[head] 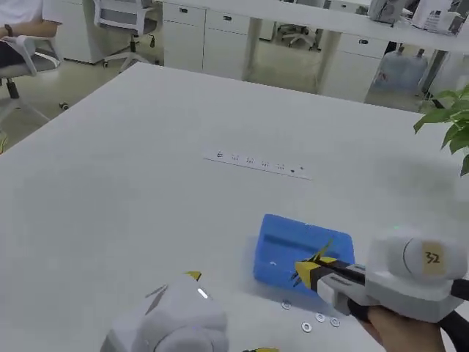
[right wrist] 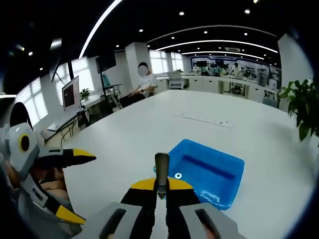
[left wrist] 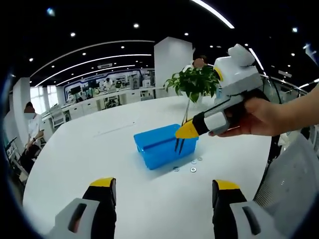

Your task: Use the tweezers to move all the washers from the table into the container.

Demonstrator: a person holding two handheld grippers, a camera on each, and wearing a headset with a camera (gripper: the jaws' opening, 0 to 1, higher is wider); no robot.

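Note:
A blue container (head: 293, 238) sits on the white table. My right gripper (head: 308, 271) is shut on grey tweezers (right wrist: 161, 169), whose tips (left wrist: 180, 144) point down over the container's near part (left wrist: 159, 147). One washer (right wrist: 178, 176) shows beside the tweezer tips over the blue container (right wrist: 214, 172); I cannot tell whether it is held or lying inside. Several washers (head: 320, 317) lie on the table just in front of the container, also seen as washers (left wrist: 193, 170). My left gripper (left wrist: 162, 191) is open and holds nothing, low at the left (head: 220, 312).
A white power strip (head: 256, 163) lies on the table beyond the container. A potted plant (head: 451, 117) stands at the right edge. Office chairs and cabinets stand past the far edge of the table. A person sits at the far left.

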